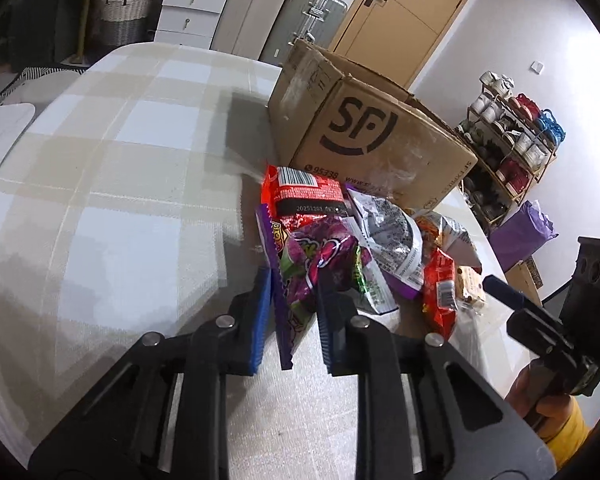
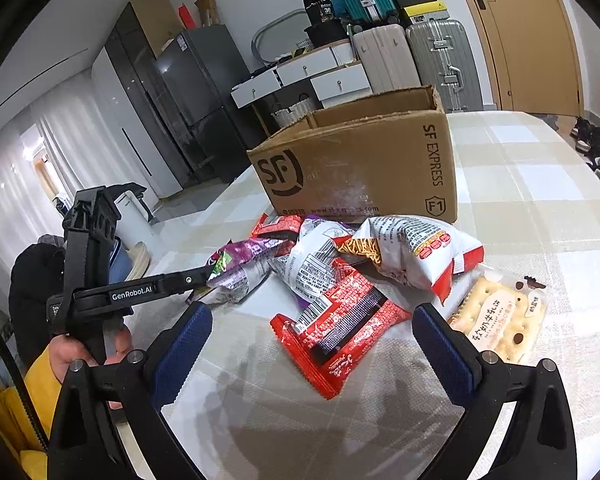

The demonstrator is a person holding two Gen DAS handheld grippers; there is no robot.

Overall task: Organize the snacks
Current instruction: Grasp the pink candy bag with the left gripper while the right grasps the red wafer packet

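Observation:
My left gripper [image 1: 294, 292] is shut on the near edge of a purple grape-print snack bag [image 1: 324, 260], which sticks up between the blue pads. The right wrist view shows the same grip from the side, left gripper [image 2: 206, 276] on the purple bag [image 2: 244, 264]. The bag belongs to a pile of snacks in front of an open SF cardboard box [image 1: 364, 132] [image 2: 360, 168]. My right gripper [image 2: 314, 338] is open, its pads wide apart on either side of a red packet [image 2: 340, 320] lying flat. A finger of it [image 1: 500, 286] shows at the right of the left wrist view.
The pile also holds a silver bag [image 2: 312, 256], a white-and-red noodle-stick bag [image 2: 412, 248], a cracker pack [image 2: 500, 316] and a second red packet [image 1: 304, 192]. All sit on a checked tablecloth [image 1: 120, 200]. A yellow-sleeved hand [image 2: 72, 356] holds the left gripper.

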